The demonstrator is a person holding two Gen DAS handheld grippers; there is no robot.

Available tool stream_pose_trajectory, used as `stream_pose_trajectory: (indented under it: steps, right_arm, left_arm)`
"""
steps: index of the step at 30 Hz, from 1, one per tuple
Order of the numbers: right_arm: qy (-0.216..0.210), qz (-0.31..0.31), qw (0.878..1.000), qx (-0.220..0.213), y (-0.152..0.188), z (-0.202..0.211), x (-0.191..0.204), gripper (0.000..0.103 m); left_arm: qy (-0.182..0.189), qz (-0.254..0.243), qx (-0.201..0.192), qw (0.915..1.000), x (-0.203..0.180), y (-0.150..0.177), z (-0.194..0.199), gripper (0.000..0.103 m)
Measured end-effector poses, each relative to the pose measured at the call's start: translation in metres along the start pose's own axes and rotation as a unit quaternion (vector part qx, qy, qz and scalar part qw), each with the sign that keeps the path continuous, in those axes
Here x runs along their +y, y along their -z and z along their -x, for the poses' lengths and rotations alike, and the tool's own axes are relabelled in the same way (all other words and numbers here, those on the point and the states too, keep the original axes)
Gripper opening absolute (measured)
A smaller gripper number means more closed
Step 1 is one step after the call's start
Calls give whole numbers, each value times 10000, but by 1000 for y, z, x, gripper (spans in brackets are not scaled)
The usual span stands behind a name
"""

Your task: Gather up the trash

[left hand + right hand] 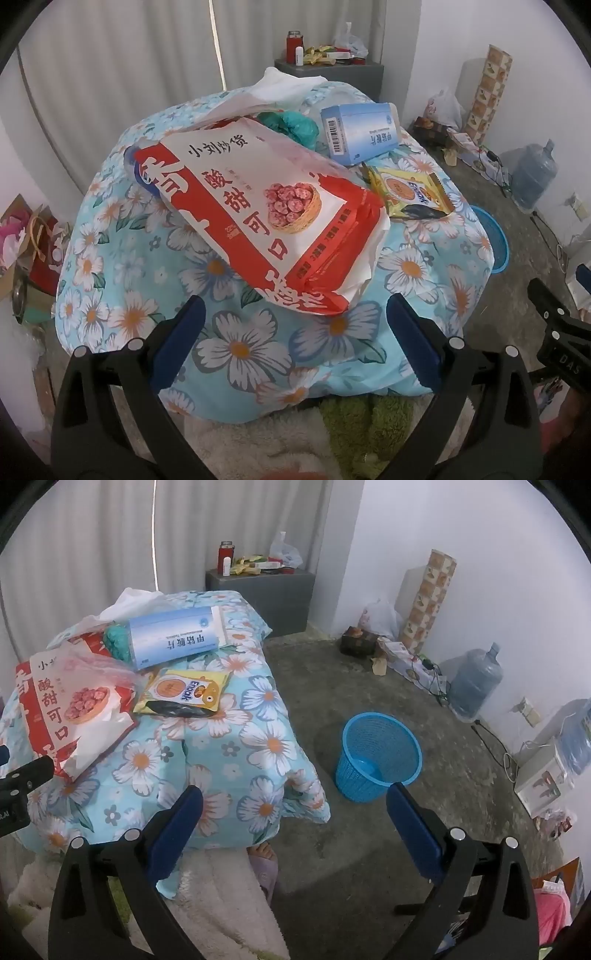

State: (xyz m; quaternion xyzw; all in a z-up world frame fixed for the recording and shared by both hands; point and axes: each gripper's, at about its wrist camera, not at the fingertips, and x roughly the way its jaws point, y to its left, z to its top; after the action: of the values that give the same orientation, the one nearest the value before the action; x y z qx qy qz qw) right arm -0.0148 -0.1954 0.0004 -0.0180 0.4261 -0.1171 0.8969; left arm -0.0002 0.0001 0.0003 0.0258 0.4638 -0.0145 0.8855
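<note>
Trash lies on a flowered blue cloth (240, 347) over a small table: a big red and white snack bag (258, 214), a blue and white carton (360, 133), a yellow snack packet (410, 192), a teal crumpled bag (295, 123) and a white plastic bag (280, 86). My left gripper (295, 325) is open, just short of the red bag's near corner. My right gripper (295, 812) is open and empty over the cloth's right edge. The same items show in the right wrist view: red bag (74, 709), carton (173, 635), yellow packet (184, 694). A blue mesh bin (376, 757) stands on the floor, right of the table.
A grey cabinet (266, 594) with bottles and clutter stands against the back wall. A water jug (474, 679), boxes, cables and a white appliance (543, 775) line the right wall. The floor (351, 686) is concrete. Paper bags (29, 240) stand at the left.
</note>
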Motion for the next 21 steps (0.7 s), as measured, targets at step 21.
stream_pose_trajectory:
  steps: [21]
  right_arm:
    - [25, 36, 10000, -16, 0, 4, 5, 97]
  left_arm:
    - [33, 10, 58, 10000, 1, 1, 1, 94]
